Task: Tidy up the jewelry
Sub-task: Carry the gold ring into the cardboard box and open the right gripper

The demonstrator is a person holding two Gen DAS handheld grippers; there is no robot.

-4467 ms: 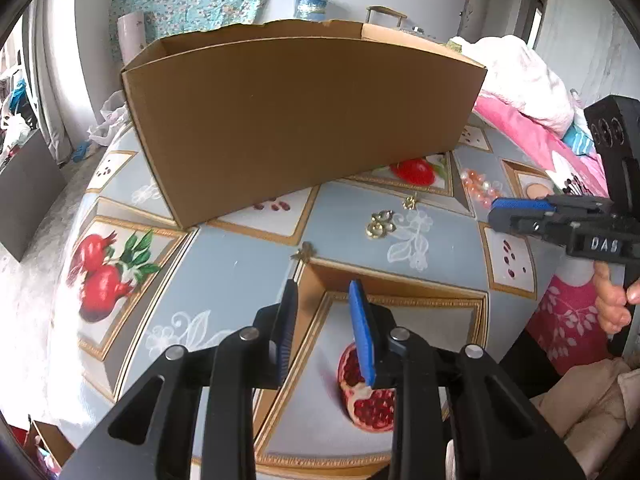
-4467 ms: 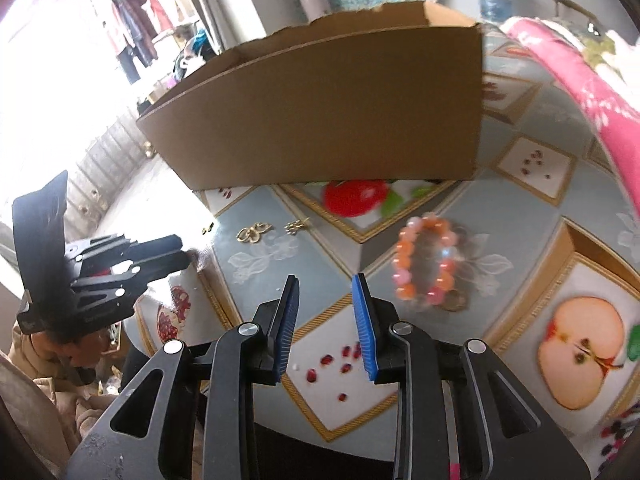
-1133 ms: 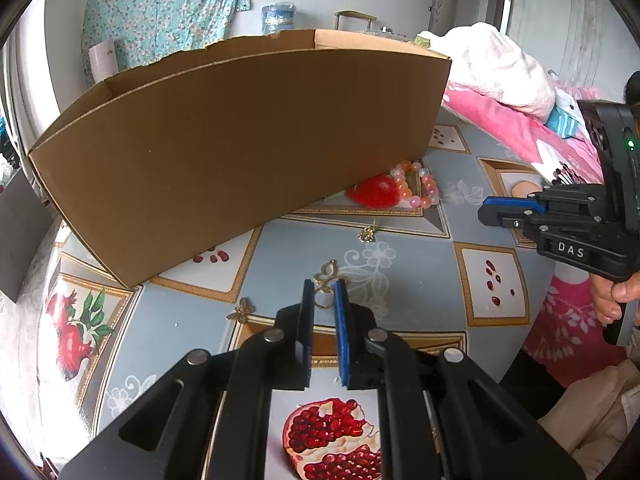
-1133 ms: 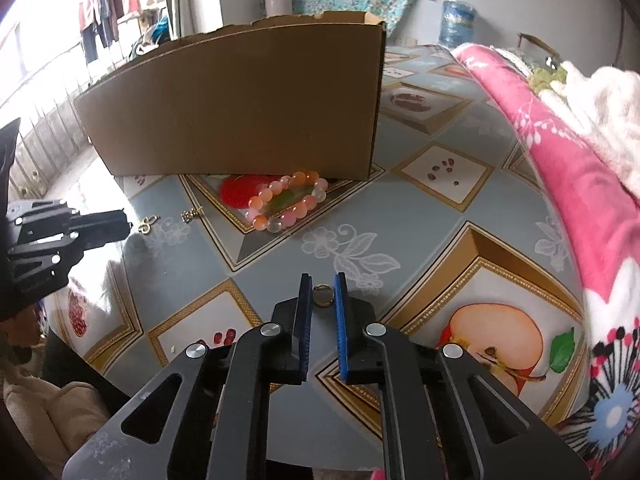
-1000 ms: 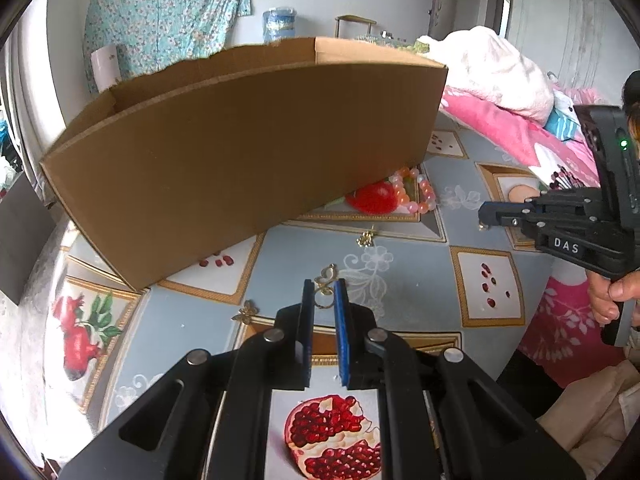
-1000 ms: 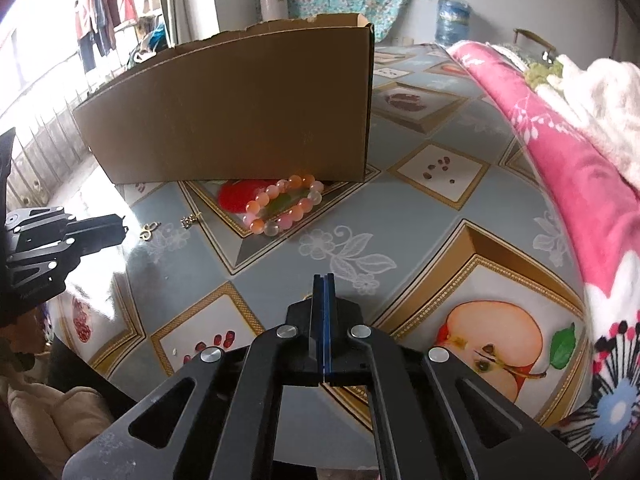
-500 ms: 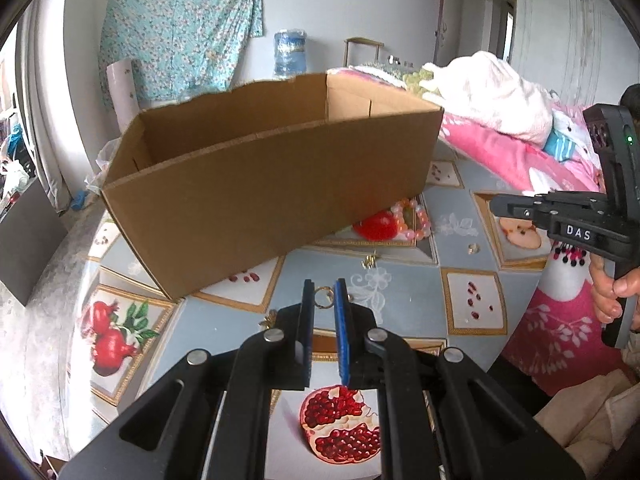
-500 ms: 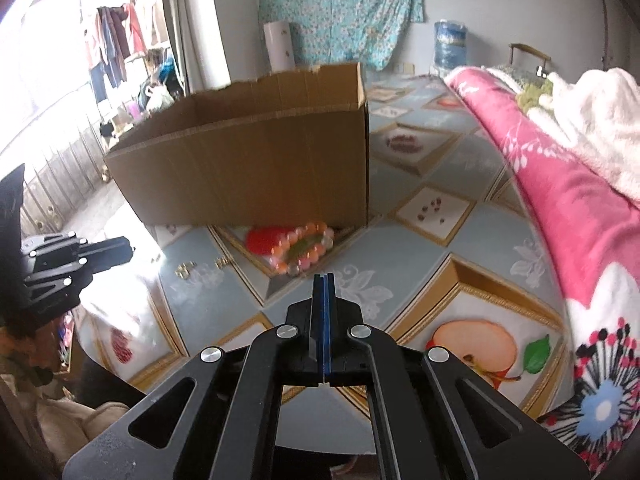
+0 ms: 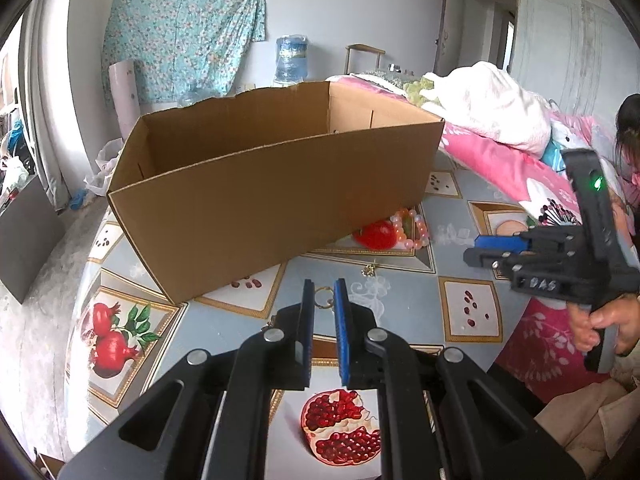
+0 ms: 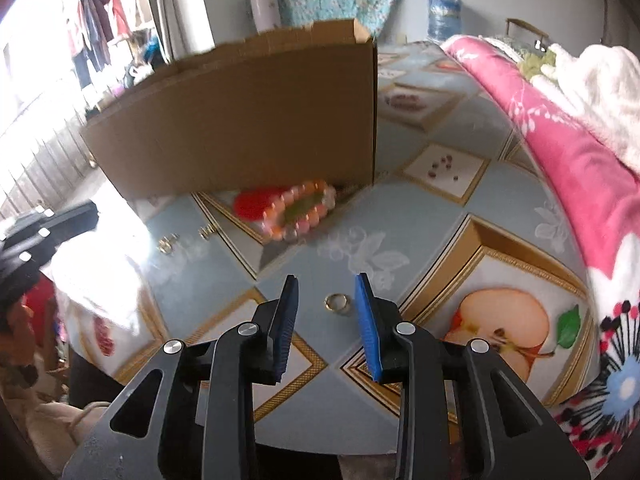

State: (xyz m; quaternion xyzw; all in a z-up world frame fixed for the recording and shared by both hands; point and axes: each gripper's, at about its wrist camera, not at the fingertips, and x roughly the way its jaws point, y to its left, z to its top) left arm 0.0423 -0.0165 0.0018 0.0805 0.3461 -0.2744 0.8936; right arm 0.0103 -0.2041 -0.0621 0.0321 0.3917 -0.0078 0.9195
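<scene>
While the left gripper (image 9: 321,294) pinches one gold earring (image 9: 323,297) at lower centre, the right gripper (image 10: 327,292) is spread above one gold ring (image 10: 336,303).

Between my left tongs (image 9: 321,294) I see a thin gold-toned metal earring (image 9: 322,295), shiny. The tongs themselves look like matt black plastic with blue ribbed pads and bright metal rivets. Beyond them stands a plain brown cardboard box (image 9: 256,196), dull and slightly fibrous at its torn rim. Between my right tongs (image 10: 327,294) a polished metal ring (image 10: 336,302) lies on the counter (image 10: 432,216), whose printed cover looks smooth and glossy, catching glare. Ahead, the bead bracelet (image 10: 298,210) looks glassy.
</scene>
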